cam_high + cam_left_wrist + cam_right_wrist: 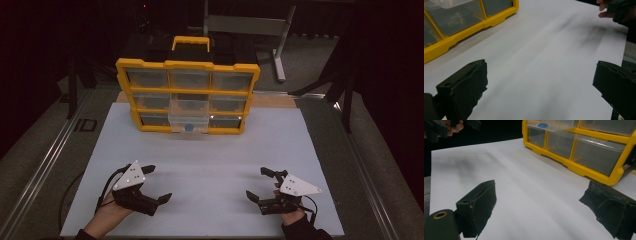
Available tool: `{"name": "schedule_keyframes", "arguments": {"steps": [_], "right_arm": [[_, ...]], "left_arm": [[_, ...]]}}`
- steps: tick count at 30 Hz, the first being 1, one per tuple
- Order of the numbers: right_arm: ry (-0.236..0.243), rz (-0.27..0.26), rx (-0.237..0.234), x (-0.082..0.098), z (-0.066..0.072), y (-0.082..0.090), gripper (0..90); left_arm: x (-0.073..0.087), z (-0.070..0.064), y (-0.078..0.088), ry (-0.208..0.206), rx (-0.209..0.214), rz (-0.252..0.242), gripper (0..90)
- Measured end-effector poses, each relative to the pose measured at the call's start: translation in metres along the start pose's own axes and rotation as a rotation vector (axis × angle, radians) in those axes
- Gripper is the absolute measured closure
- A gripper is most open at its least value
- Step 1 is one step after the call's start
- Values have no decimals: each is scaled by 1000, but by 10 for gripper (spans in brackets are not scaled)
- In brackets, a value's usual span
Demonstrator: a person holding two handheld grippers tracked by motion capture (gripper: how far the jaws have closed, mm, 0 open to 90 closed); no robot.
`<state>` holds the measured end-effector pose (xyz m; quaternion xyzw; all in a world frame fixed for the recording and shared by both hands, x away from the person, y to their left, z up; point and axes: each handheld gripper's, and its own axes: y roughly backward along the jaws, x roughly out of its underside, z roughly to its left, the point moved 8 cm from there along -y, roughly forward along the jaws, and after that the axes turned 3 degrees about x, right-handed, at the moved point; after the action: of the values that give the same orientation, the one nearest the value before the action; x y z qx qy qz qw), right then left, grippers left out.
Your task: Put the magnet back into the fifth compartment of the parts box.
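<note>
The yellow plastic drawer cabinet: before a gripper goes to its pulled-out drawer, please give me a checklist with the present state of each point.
1. Left gripper open, holding nothing: ok.
2. Right gripper open, holding nothing: ok.
3. White table sheet bare between the grippers and the yellow plastic drawer cabinet: ok.
4. Clear middle drawer pulled out: ok.
5. Small blue round object visible in that drawer: ok.
6. Whether the blue object lies loose: cannot tell.

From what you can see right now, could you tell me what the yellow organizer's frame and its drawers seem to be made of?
The frame looks like molded plastic: uniform bright yellow with a slight sheen and rounded edges. The drawers appear to be clear, glossy plastic, since you can see through their walls; one pulled-out drawer shows a small blue item inside.
</note>
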<state>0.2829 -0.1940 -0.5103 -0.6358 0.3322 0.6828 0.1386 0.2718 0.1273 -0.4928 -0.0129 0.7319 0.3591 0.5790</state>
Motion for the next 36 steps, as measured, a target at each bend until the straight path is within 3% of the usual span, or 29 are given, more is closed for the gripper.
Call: {"name": "schedule_keyframes", "arguments": {"steps": [1, 10, 15, 20, 25, 29, 34, 36], "right_arm": [[2, -1, 0, 0, 0, 0, 98], [1, 4, 0, 1, 0, 0, 98], [2, 5, -1, 1, 1, -1, 98], [5, 5, -2, 1, 1, -1, 98], [12, 10, -3, 1, 1, -2, 98], [13, 13, -4, 2, 1, -3, 98], [15, 17, -12, 3, 3, -5, 98], [16, 18, -13, 3, 4, -6, 98]], "left_arm": [[9, -1, -2, 2, -16, -6, 0], [28, 2, -3, 34, -78, -52, 0], [39, 3, -4, 46, -84, -38, 0], [50, 5, -7, 40, -118, -42, 0], [53, 10, -7, 20, -142, -69, 0], [53, 14, -10, 58, -139, -76, 0], [54, 16, -9, 65, -169, -70, 0], [53, 16, -8, 71, -162, -77, 0]]}}
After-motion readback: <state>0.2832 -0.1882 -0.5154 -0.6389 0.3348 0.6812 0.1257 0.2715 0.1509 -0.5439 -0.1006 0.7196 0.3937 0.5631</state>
